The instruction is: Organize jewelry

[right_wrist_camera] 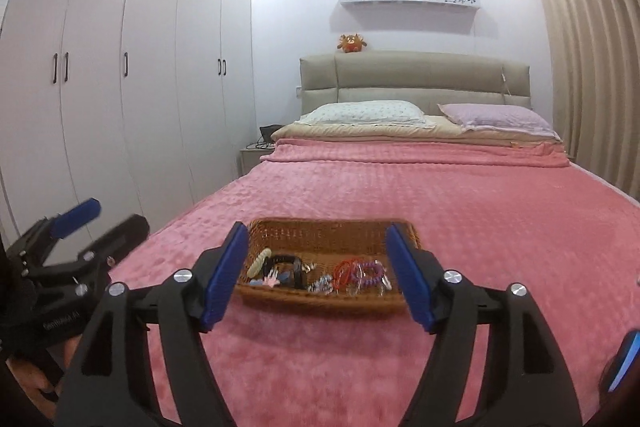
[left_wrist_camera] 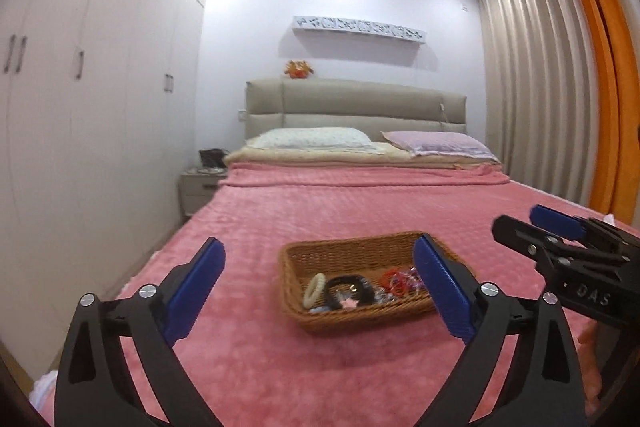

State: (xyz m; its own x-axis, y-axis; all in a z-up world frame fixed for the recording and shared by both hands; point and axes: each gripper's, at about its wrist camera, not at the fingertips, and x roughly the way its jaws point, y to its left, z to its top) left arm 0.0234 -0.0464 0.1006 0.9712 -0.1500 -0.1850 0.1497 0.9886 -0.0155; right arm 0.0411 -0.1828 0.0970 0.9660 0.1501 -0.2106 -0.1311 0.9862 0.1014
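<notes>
The wicker basket [right_wrist_camera: 320, 231] of hair ties sits on the pink bed at 12 o'clock. Both the left gripper [left_wrist_camera: 320, 287] and right gripper [right_wrist_camera: 316, 275] have wide, empty jaws; go down slowly over one tie

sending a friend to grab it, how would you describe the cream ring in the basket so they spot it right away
On the pink blanket covering the bed sits a shallow brown wicker basket. At its left end, beside a black band, lies the cream ring. It is the only pale, plain hoop; the other pieces are black, red or purple.
</notes>
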